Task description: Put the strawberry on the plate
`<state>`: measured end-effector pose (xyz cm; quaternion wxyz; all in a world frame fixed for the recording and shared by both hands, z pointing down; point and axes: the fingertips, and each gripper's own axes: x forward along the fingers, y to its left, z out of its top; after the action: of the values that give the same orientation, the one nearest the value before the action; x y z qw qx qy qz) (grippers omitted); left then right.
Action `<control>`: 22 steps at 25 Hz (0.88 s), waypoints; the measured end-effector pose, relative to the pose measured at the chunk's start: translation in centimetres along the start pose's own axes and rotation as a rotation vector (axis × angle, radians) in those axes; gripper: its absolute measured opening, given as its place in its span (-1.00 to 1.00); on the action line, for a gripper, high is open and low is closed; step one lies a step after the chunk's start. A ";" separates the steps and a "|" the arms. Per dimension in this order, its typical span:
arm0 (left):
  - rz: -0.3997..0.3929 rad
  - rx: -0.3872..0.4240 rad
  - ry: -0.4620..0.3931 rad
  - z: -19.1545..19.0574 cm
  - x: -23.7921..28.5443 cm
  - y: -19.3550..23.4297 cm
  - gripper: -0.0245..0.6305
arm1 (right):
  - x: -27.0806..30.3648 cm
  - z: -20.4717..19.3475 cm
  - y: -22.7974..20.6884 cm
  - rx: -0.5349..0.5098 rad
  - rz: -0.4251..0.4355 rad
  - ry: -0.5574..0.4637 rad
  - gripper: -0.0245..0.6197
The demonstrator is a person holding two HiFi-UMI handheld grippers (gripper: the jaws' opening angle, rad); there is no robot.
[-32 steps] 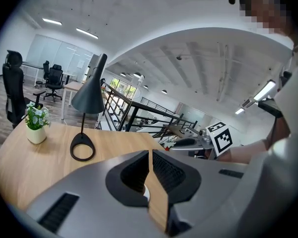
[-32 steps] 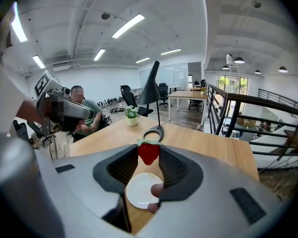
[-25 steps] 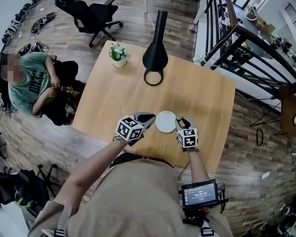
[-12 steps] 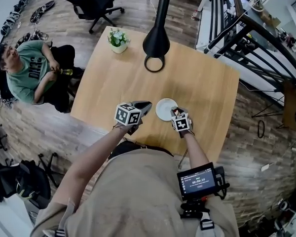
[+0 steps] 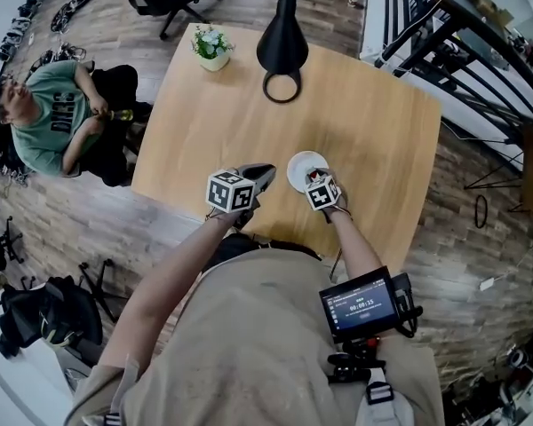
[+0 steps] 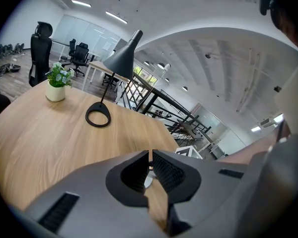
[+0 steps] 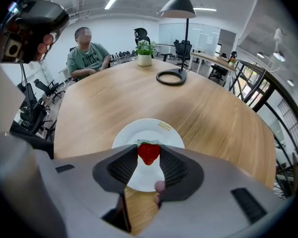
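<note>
A red strawberry (image 7: 148, 152) with a green top is pinched between the pads of my right gripper (image 7: 148, 153), which is shut on it. It hangs over the near part of a small white plate (image 7: 154, 132) on the round wooden table (image 7: 119, 98). From the head view the right gripper (image 5: 317, 181) sits at the plate's (image 5: 301, 165) near edge, and the strawberry shows only as a red speck there. My left gripper (image 5: 259, 177) hovers just left of the plate. Its jaws (image 6: 150, 168) are shut with nothing between them.
A black lamp with a ring base (image 5: 282, 85) stands at the table's far side, with a small potted plant (image 5: 211, 46) to its left. A seated person in a green shirt (image 5: 53, 122) is left of the table. A black railing (image 5: 480, 34) runs along the right.
My right gripper has carried the strawberry forward over the plate's near edge. The left gripper stays beside the plate. The head camera has shifted, so the table sits higher in view.
</note>
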<state>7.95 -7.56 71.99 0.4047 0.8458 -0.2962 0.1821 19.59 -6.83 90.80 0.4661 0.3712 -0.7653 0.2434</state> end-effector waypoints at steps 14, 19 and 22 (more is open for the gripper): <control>0.023 0.000 -0.029 -0.5 -2.0 -0.1 -0.90 | -1.8 1.6 -1.3 0.139 -0.033 -0.157 -0.26; 0.005 0.037 -0.102 1.5 -3.5 -1.3 -0.90 | -9.9 5.7 -3.7 0.215 -0.118 -0.429 -0.26; -0.008 0.063 -0.171 3.4 -5.2 -2.4 -0.90 | -17.1 9.2 -4.2 0.237 -0.149 -0.580 -0.27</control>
<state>5.85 -7.23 65.67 0.3518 0.8717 -0.3204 0.1171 23.05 -10.13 71.51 0.1985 0.5319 -0.8033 0.1800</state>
